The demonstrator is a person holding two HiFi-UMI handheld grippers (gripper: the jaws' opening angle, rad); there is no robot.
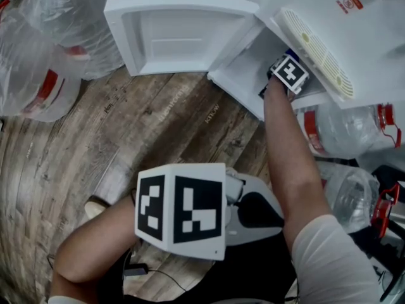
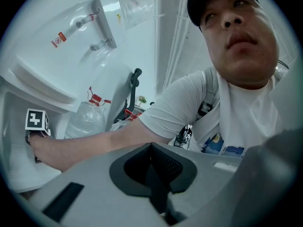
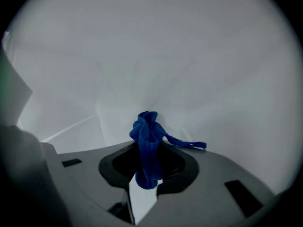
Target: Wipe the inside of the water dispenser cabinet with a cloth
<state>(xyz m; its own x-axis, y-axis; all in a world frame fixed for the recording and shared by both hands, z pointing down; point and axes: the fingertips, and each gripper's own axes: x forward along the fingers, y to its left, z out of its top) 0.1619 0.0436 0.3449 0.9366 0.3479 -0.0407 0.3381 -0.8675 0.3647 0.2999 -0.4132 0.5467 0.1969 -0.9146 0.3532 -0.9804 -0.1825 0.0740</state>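
cabinet [image 1: 243, 68] hides right tongs [image 3: 147, 174] pinching cloth [image 3: 146, 136].

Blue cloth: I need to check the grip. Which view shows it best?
The right gripper view: the blue cloth is pinched in the right gripper's jaws inside the cabinet. The head and left gripper views show only that gripper's marker cube, not the cloth.

Steep head view over cabinet [image 1: 243, 68]
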